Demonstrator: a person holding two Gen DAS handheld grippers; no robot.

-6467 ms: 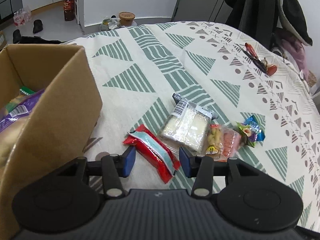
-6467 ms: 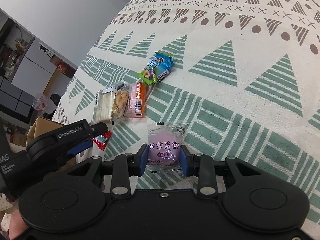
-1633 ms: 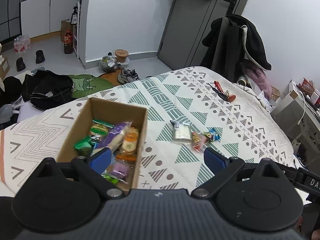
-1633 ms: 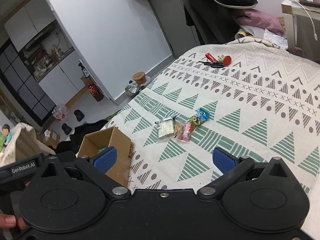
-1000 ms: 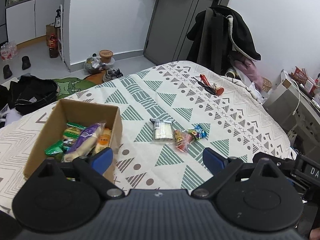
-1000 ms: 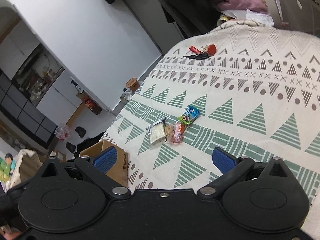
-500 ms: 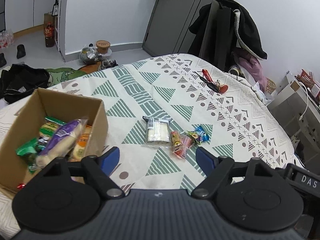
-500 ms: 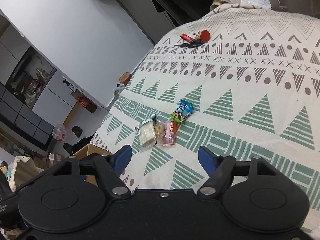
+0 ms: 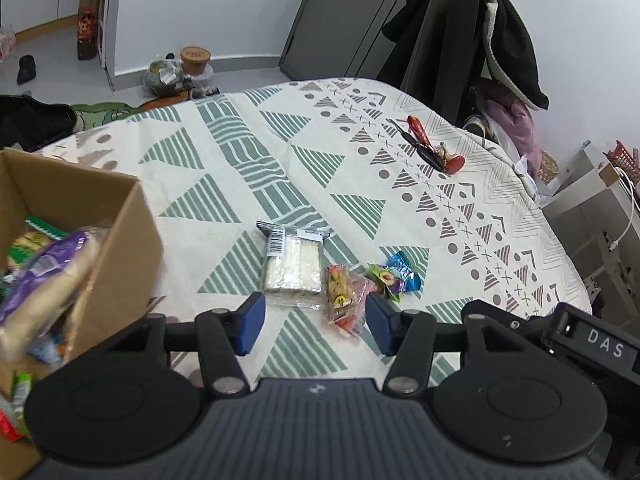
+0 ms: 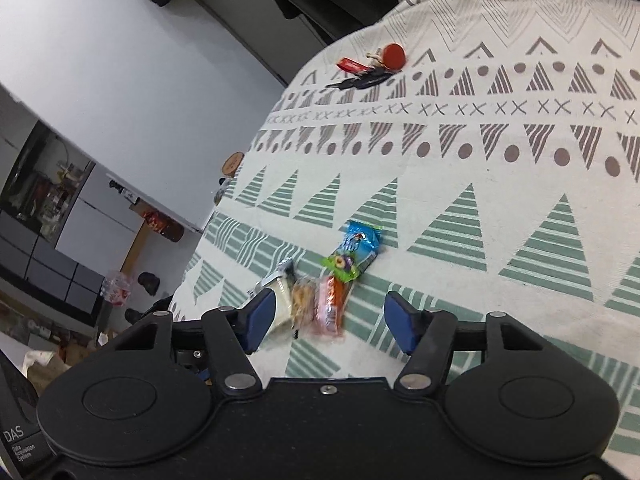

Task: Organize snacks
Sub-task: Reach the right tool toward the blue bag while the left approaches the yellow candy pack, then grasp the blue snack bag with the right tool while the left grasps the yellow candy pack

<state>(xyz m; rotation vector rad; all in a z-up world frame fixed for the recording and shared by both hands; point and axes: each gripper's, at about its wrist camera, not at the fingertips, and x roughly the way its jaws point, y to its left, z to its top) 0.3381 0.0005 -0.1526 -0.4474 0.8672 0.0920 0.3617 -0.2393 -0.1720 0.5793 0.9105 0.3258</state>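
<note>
Left gripper [image 9: 312,322] is held over the patterned bedspread [image 9: 248,168], angled downward. Its jaws have just been closing; they stand apart, and nothing is pressed between the blue pads [image 9: 250,322]. The snacks are seen beyond the tips, untouched.

Right gripper [image 10: 334,320] is likewise tilted down over the same spread. Its jaws have just been closing too; a gap remains and nothing is gripped.

Noted from left to right in the left wrist view: a cardboard box [image 9: 100,216] at the left edge, open and filled with several wrapped snacks, too jumbled and blurred to be counted. Right of it, loose on the spread, three packets are counted in a row: a clear sandwich pack [image 9: 294,264], then a pink snack packet [image 9: 346,296] just beside it, then a blue and green candy packet [image 9: 394,276] near that. The path to them is unobstructed.

Well apart, farther up the spread, one bunch of keys with red tags [image 9: 434,148] is seen. A dark coat [image 9: 496,36] is hung beyond the bed.
</note>
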